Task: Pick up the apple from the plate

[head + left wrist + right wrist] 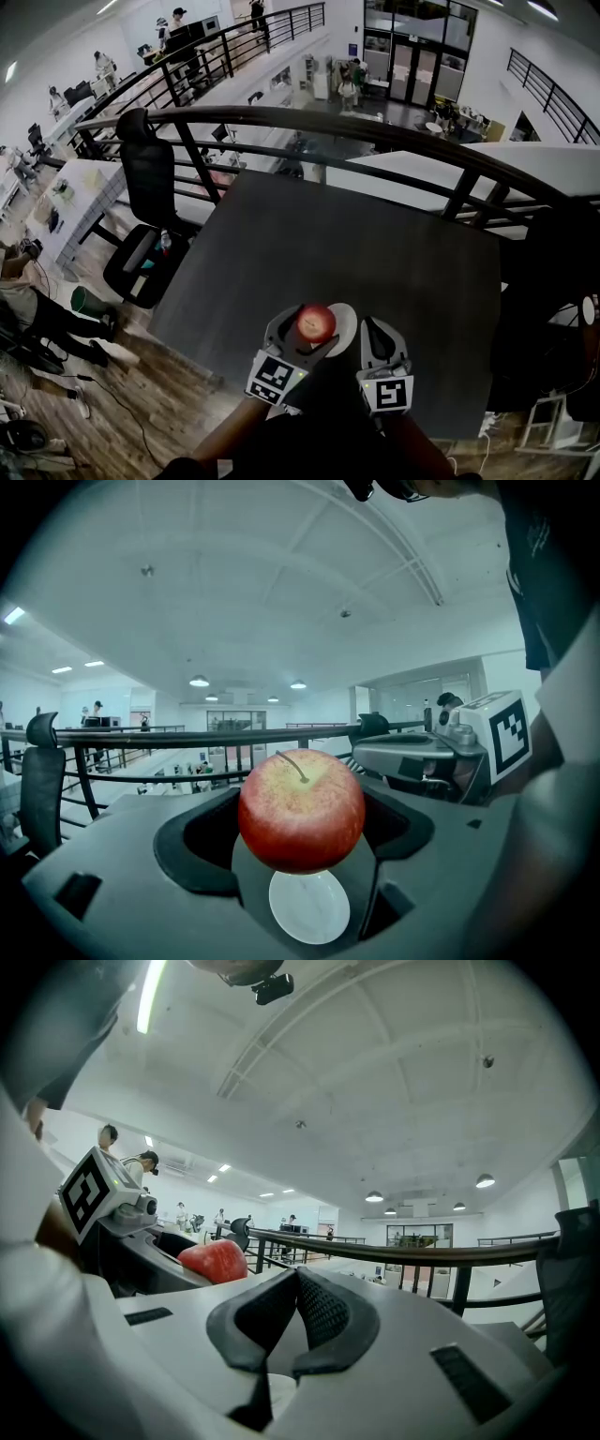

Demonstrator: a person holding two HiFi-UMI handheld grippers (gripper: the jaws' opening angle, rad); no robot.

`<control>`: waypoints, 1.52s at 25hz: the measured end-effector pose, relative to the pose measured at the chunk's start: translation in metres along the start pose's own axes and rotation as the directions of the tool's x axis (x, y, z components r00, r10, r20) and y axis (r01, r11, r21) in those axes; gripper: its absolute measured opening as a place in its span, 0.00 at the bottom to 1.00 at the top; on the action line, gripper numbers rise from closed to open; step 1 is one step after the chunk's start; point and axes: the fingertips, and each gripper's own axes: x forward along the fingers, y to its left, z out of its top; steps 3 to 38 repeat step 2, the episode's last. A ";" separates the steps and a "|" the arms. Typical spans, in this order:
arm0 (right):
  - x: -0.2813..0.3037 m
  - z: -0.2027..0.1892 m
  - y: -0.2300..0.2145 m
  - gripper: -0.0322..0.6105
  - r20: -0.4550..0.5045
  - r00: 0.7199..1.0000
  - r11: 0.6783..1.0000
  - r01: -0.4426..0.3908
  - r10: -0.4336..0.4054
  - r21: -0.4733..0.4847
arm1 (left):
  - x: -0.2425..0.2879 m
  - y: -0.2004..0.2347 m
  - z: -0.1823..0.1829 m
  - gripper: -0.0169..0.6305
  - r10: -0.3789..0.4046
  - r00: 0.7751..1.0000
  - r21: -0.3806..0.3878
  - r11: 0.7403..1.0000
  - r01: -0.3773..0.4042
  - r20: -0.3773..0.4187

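We see the left gripper (300, 841) clamped on the apple (301, 810), one dark pad at each flank and the stem pointing up. The grip sits across the widest part of the fruit, which we judge keeps the round, smooth body from rolling out. The white plate (309, 907) shows below the apple through the gap between the jaws and looks apart from it, so we read the apple as held clear above the plate, not resting on it. The right gripper (298, 1283) has its ribbed jaws pressed together on nothing. It hangs just beside the left one, to the right of the plate, leaving the fruit to a single tool. The plate lies near the front edge of the dark table (328, 244), which is otherwise bare. Beyond it a black railing (281, 117) curves round, with an office chair (145, 187) at the left. Nothing stands above the apple or close around it.
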 end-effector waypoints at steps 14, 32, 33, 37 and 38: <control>0.001 0.001 0.000 0.09 -0.003 1.000 1.000 0.005 -0.005 0.003 | 0.000 -0.001 0.001 0.63 -0.003 1.000 0.000 1.000 0.003 0.001; 0.001 0.001 0.000 0.09 -0.003 1.000 1.000 0.005 -0.005 0.003 | 0.000 -0.001 0.001 0.63 -0.003 1.000 0.000 1.000 0.003 0.001; 0.001 0.001 0.000 0.09 -0.003 1.000 1.000 0.005 -0.005 0.003 | 0.000 -0.001 0.001 0.63 -0.003 1.000 0.000 1.000 0.003 0.001; 0.001 0.001 0.000 0.09 -0.003 1.000 1.000 0.005 -0.005 0.003 | 0.000 -0.001 0.001 0.63 -0.003 1.000 0.000 1.000 0.003 0.001; 0.001 0.001 0.000 0.09 -0.003 1.000 1.000 0.005 -0.005 0.003 | 0.000 -0.001 0.001 0.63 -0.003 1.000 0.000 1.000 0.003 0.001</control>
